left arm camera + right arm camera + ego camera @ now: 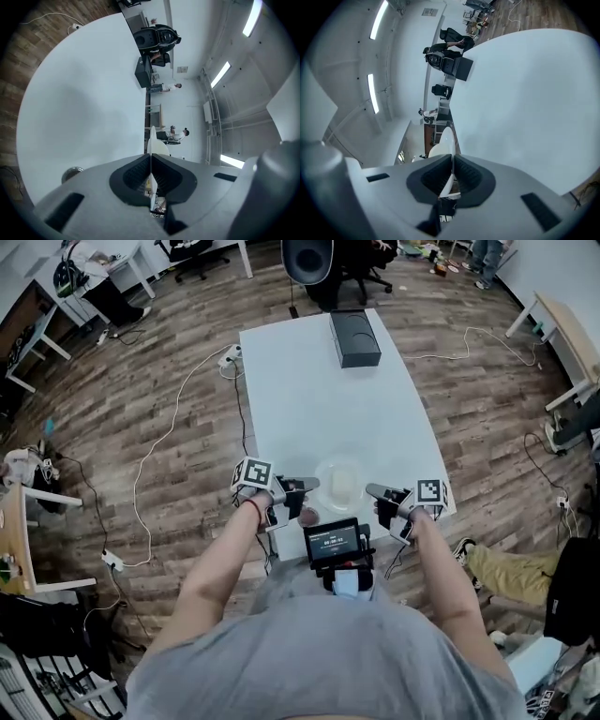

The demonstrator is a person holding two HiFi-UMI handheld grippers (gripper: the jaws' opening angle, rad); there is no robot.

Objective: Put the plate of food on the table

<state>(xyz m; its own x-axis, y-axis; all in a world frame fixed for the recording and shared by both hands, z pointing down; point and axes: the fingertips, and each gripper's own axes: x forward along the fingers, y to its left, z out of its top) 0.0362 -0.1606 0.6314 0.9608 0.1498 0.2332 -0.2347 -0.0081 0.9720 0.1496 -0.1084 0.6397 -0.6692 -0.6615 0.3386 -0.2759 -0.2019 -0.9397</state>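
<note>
A small screen (334, 542) hangs at the person's chest, just short of the near edge of the white table (319, 399). Beyond it the left gripper (307, 485) and the right gripper (372, 490) point inward at each other over that near edge, with the plate (339, 482) between them. In the left gripper view the jaws are pressed together on the thin white rim of the plate (152, 140), seen edge-on; in the right gripper view the jaws are likewise clamped on the opposite rim (447, 138). The plate looks pale and translucent, with something pale in its middle that is too faint to name, and whether its base touches the table cannot be told. A small dark round object (308, 517) lies just beside the left gripper at the table's near edge. A black box (354, 337) sits at the far end of the table, well apart from the plate, and a black chair (307, 259) stands past that end
</note>
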